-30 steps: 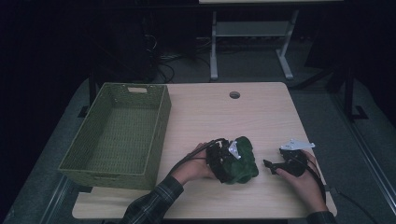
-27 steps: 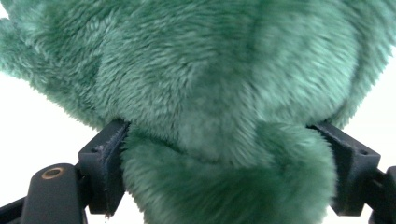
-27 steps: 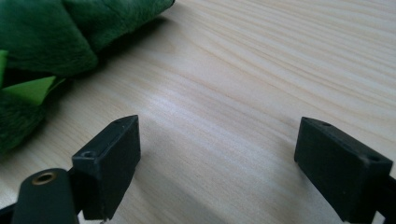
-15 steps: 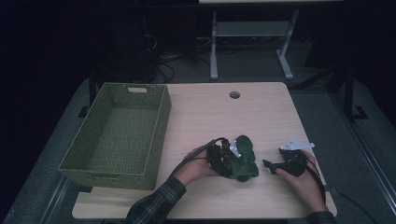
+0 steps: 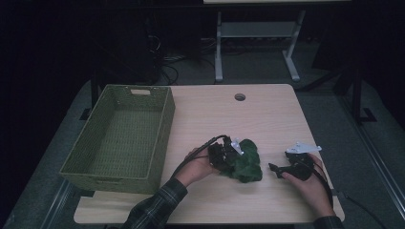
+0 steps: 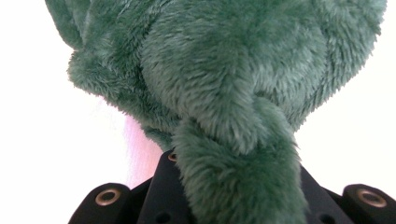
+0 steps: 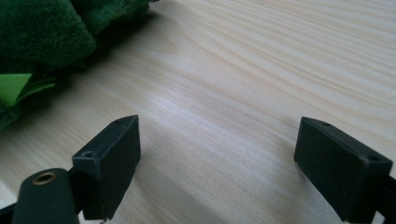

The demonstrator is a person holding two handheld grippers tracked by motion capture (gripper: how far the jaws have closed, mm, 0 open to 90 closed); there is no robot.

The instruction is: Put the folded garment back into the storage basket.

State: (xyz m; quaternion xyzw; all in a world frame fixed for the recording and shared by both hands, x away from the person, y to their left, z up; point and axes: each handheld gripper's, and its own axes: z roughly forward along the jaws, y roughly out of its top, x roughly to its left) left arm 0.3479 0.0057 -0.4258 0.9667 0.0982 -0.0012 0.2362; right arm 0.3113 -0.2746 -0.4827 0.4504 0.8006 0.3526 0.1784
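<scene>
Apparently the green plush toy (image 5: pixel 246 163), lying on the table (image 5: pixel 267 114) near its front edge, is being gripped by the left gripper (image 5: pixel 228 155), whose jaws are pressed into its fur. A lift toward the empty green basket (image 5: pixel 157 138) seems called for next. The right gripper (image 5: pixel 279 170) is held spread, just beside the toy.

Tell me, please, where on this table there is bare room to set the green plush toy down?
Bare wood runs from the basket right wall across to the table right edge, around the cable hole. The basket's floor also looks bare. The near edge is crowded: left gripper against the plush toy, with the right gripper resting just beside it.
</scene>
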